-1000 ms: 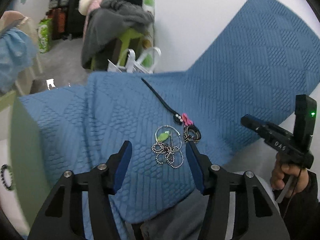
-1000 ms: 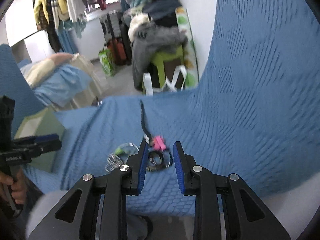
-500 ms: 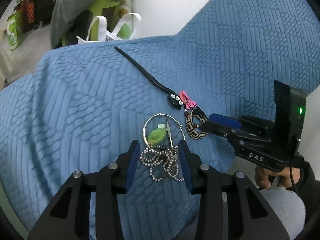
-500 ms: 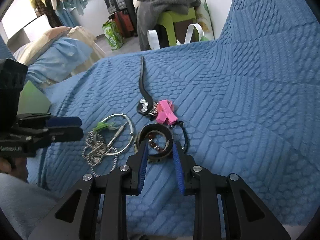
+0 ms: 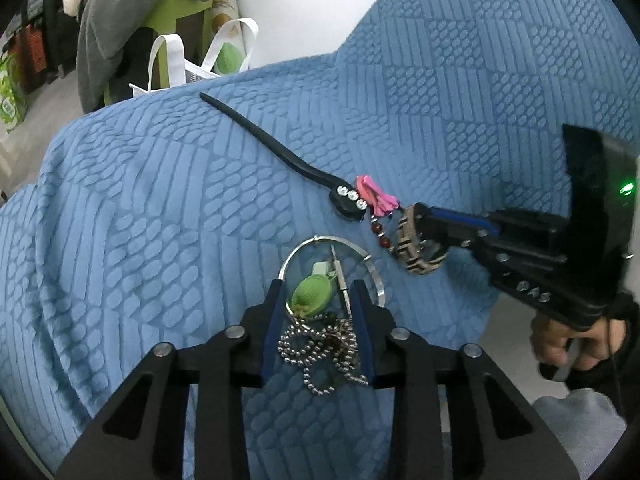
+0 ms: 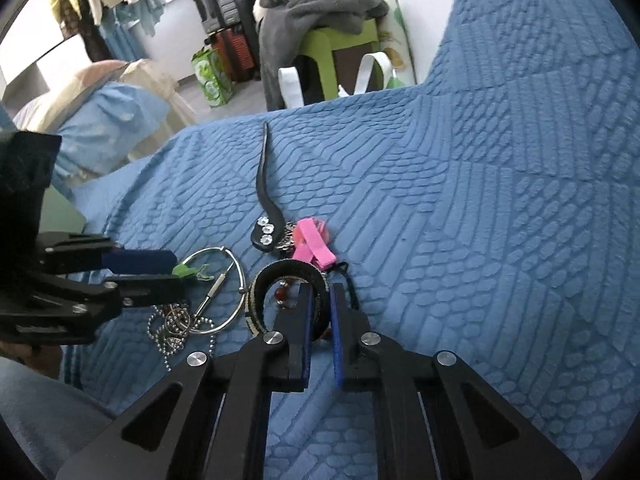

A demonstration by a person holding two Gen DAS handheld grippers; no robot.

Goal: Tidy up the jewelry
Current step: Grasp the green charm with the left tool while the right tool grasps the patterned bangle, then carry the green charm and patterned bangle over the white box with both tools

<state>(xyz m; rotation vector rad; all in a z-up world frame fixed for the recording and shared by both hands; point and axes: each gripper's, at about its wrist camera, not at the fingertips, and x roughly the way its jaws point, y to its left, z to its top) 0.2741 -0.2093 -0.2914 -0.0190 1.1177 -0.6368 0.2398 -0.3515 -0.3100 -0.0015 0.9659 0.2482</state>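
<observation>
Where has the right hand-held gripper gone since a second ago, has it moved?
Yes. The right hand-held gripper has come down toward the blue bedspread, and its jaws now pinch the patterned bangle.

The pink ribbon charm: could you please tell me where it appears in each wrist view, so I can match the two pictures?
Left wrist view: the pink ribbon charm lies right of centre, above the middle, just left of the right tool's tips.
Right wrist view: it lies at centre, just above the right tool.
Shared landmark: the black hair stick, whose jewelled end lies right beside the charm.
</observation>
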